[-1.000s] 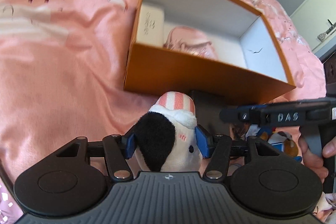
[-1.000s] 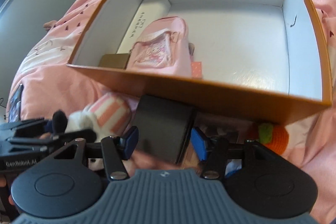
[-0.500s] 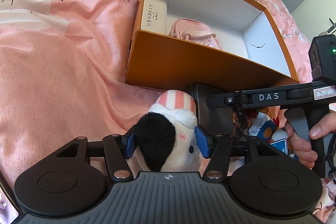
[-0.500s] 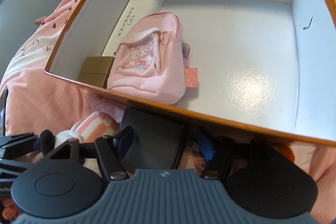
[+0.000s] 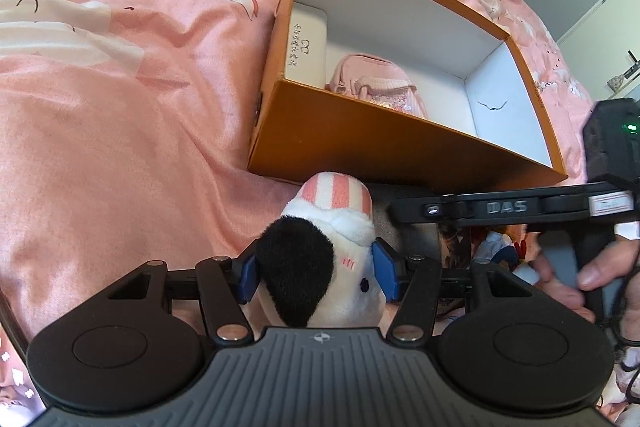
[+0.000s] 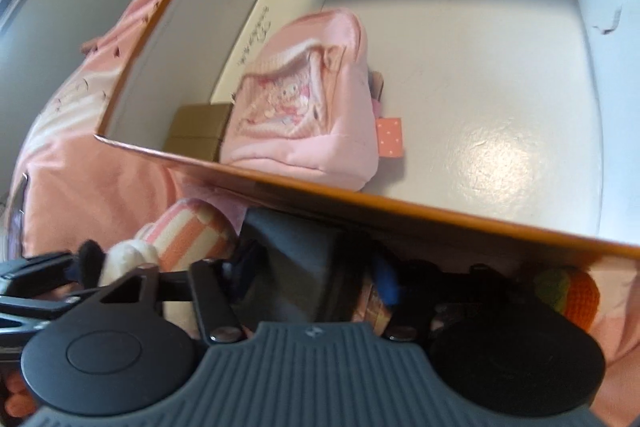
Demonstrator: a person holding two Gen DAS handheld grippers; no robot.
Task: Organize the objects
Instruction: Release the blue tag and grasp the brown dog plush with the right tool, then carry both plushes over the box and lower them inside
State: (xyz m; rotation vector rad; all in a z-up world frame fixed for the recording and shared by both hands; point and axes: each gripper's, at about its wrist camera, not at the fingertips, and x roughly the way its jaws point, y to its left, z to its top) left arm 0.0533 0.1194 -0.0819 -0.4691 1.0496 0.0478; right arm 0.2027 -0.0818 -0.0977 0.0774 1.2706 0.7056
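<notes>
On the bed: a pink bedspread [image 5: 120, 147] carries an orange box [image 5: 360, 143], open at the top, white inside.
Left gripper [image 5: 316, 277]: blue pads pressed against both sides of a plush toy [image 5: 320, 267] with a black ear and a pink-striped cap, just before the box's near wall.
Right gripper [image 6: 308, 277]: jaws have just been closing; a dark grey box [image 6: 296, 267] stands between the blue pads, but blur hides whether they press on it.
Left wrist view only: a hand [image 5: 580, 275] on the right gripper's handle, and printed cards beneath it.
Right wrist view only: a brown carton [image 6: 196, 131] in the box's near corner, beside the pink backpack [image 6: 308, 115] and white case [image 6: 272, 27]; an orange knitted toy [image 6: 576, 295] outside.
</notes>
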